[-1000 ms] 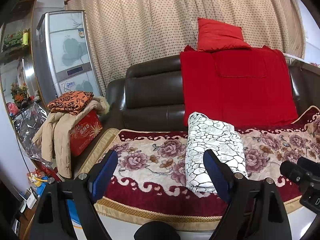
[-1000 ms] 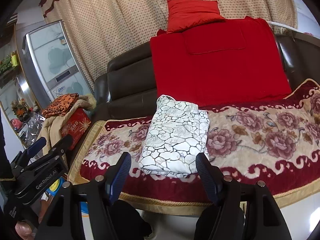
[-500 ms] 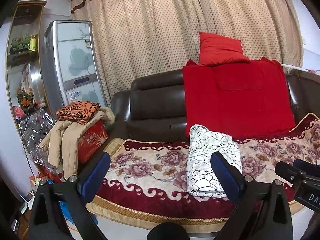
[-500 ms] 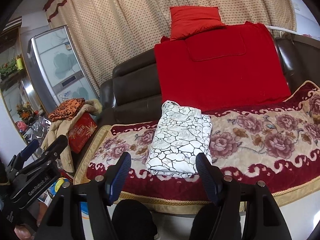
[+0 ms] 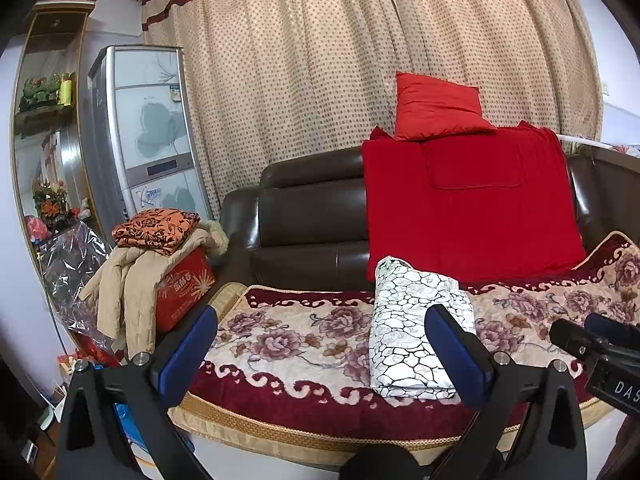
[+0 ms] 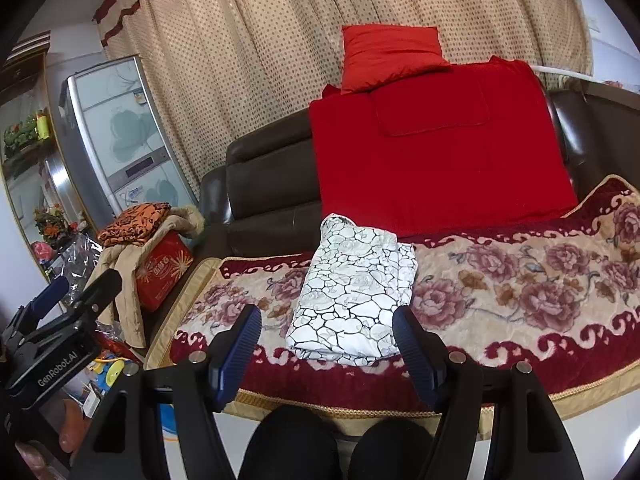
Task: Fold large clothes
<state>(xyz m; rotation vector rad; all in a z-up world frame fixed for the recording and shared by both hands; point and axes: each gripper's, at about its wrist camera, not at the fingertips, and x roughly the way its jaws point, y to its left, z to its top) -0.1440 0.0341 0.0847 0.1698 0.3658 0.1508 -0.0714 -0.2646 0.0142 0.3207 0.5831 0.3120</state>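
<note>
Jaws of the left gripper (image 5: 320,354) have just been opening wide with nothing between them, and the right gripper (image 6: 326,346) hangs open and empty too, both pulled back higher than a second ago from the white, black-lined folded cloth bundle (image 6: 354,300) ahead, so folding looks done.

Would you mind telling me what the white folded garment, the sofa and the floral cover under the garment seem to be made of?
White folded garment: thin woven cloth, probably cotton or a blend, matte, softly creased, with a black crackle print. Sofa: dark brown leather or imitation, smooth, with glossy highlights on its padded rolls. Floral cover: thick plush, fleece-like pile, with a gold braided edge.

Dotted beige curtains (image 5: 320,80) hang behind a dark leather sofa (image 5: 304,208). A tall cabinet (image 5: 148,136) stands left, beside a wooden shelf (image 5: 44,112).
</note>
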